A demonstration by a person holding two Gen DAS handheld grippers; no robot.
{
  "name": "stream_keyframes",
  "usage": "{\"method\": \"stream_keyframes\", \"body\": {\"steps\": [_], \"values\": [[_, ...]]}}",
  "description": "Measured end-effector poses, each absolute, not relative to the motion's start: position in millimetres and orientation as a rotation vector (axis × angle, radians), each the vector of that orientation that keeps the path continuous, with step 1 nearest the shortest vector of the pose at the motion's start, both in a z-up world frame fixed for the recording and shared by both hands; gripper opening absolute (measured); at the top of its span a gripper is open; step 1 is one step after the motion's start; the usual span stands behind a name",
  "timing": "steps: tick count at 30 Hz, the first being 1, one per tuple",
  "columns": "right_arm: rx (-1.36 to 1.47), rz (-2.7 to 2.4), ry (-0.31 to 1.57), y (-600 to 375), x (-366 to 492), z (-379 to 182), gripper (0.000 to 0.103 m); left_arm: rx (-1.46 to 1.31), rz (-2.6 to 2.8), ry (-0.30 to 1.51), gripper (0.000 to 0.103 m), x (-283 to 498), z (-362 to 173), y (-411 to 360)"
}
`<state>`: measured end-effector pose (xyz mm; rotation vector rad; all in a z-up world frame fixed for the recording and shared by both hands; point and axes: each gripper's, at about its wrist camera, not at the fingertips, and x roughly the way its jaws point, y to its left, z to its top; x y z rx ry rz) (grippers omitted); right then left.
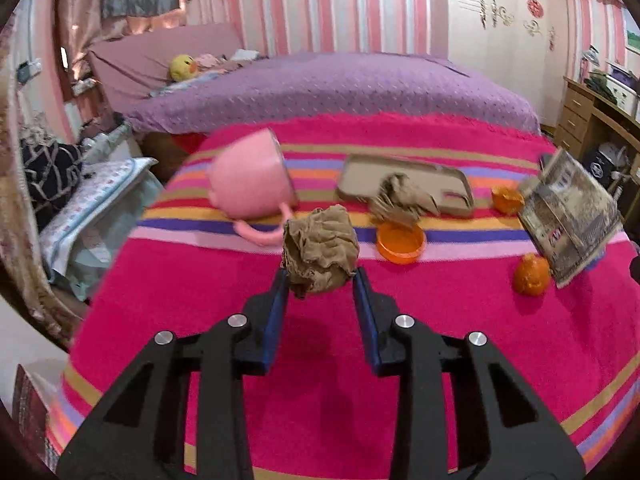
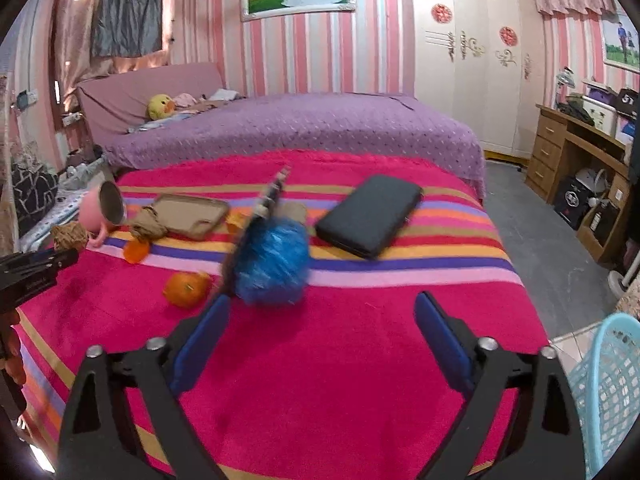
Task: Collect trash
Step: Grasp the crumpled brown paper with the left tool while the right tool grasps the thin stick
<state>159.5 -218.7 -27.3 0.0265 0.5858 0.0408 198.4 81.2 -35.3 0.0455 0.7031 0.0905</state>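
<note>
Left gripper (image 1: 320,276) is clamped on a crumpled brown paper wad (image 1: 320,250); both blue pads press its lower sides, wad sticks up above the fingertips. It sits over the pink striped blanket (image 1: 400,340), just in front of the tipped pink mug (image 1: 250,178).

Using the mug as reference:
- second crumpled brown paper (image 1: 402,200) lies to its right, half on the tan tray (image 1: 404,184)
- orange lid (image 1: 400,242) sits just below that paper, right of the mug
- orange peel pieces (image 1: 507,199) and (image 1: 531,274) are further right, well apart from the mug
- booklet (image 1: 568,216) stands tilted at the far right, between the two peels

Right gripper (image 2: 322,308) is released, jaws wide, nothing between the pads. Blue fuzzy ball (image 2: 272,260) sits just beyond its left finger, touching the booklet edge; blurred, so contact with the finger is hard to call. Black case (image 2: 370,216) lies right of the ball. Light blue basket (image 2: 608,392) is off the blanket edge at lower right, far from the mug.
</note>
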Motion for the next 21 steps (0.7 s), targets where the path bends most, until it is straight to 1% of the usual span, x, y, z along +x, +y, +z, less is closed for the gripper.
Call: {"method": "stream_keyframes", "body": {"steps": [2, 4, 6, 11, 12, 14, 15, 16, 17, 18, 21], "values": [[0.007, 0.058, 0.599, -206, 171, -25, 0.078, 0.037, 0.096, 0.683, 0.032, 196, -29, 85], [-0.005, 0.069, 0.603, -199, 180, -23, 0.067, 0.031, 0.097, 0.669, 0.032, 195, -24, 89], [-0.002, 0.085, 0.601, -192, 193, -19, 0.064, 0.019, 0.096, 0.67, 0.032, 195, -23, 93], [0.0, 0.105, 0.618, -178, 221, -18, 0.045, -0.012, 0.099, 0.702, 0.032, 202, -28, 96], [-0.008, 0.11, 0.617, -173, 225, -17, 0.038, -0.01, 0.101, 0.703, 0.032, 202, -28, 95], [-0.033, 0.123, 0.623, -162, 231, -17, 0.031, -0.007, 0.099, 0.705, 0.032, 204, -29, 94], [-0.043, 0.129, 0.626, -158, 233, -17, 0.022, -0.012, 0.093, 0.708, 0.032, 204, -30, 92], [-0.061, 0.133, 0.635, -152, 236, -19, 0.017, -0.014, 0.09, 0.709, 0.032, 204, -30, 92], [-0.073, 0.14, 0.646, -148, 238, -21, 0.015, -0.011, 0.088, 0.708, 0.032, 204, -29, 90], [-0.076, 0.149, 0.652, -145, 239, -23, 0.01, -0.006, 0.089, 0.705, 0.032, 204, -28, 88], [-0.095, 0.157, 0.645, -140, 236, -26, 0.004, -0.005, 0.089, 0.691, 0.032, 202, -24, 88]]}}
